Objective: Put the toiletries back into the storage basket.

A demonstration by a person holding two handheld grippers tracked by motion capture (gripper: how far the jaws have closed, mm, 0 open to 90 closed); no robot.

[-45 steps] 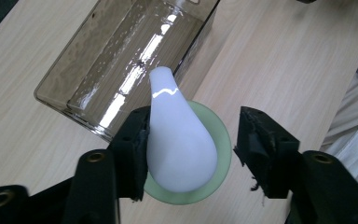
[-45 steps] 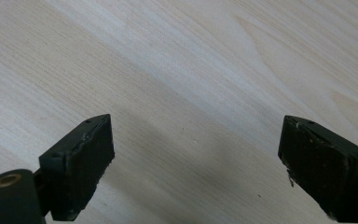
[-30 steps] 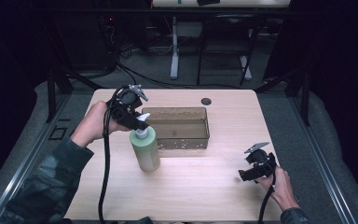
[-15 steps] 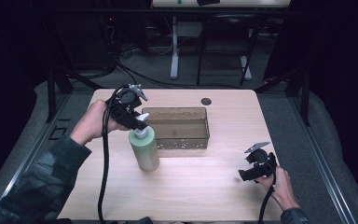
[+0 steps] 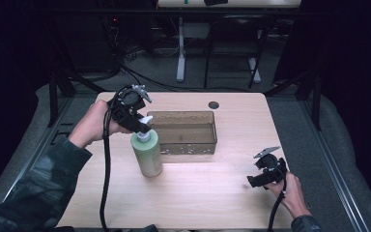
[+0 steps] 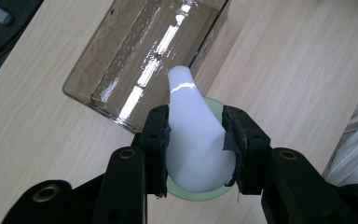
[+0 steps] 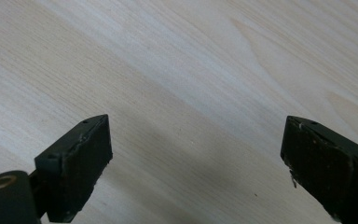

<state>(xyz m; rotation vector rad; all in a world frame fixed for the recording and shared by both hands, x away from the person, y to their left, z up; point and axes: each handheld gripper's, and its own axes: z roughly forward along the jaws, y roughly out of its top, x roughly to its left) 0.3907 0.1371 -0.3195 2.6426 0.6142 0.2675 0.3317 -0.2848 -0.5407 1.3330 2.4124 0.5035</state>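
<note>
A green soap bottle point(image 5: 147, 155) stood upright on the desk point(image 5: 212, 193), a little left of the middle and closer to the left edge than to the right one. It had a white pump top point(image 6: 193, 135). The left gripper point(image 5: 142, 126) came down on it from above, and its two black jaws were squeezed tight on the white pump top, one on each side. In the left gripper view the spout of the pump top poked out past the jaws toward a see-through box point(image 6: 144, 60). The person's left hand point(image 5: 92, 126) held that gripper near the left edge of the desk, and a black cable point(image 5: 106, 183) hung down from it toward the front edge.

The see-through box point(image 5: 186, 131) sat just beside the bottle, on its right, toward the back of the desk. I could not tell if the two were touching. A small dark round hole point(image 5: 213, 105) showed in the desk near the back edge, behind the box.

The right gripper point(image 5: 252, 180) was low near the front right corner, well apart from the bottle. The person's right hand point(image 5: 290, 191) held it. Its jaws stood wide open with nothing between them, just bare wood under them.
</note>
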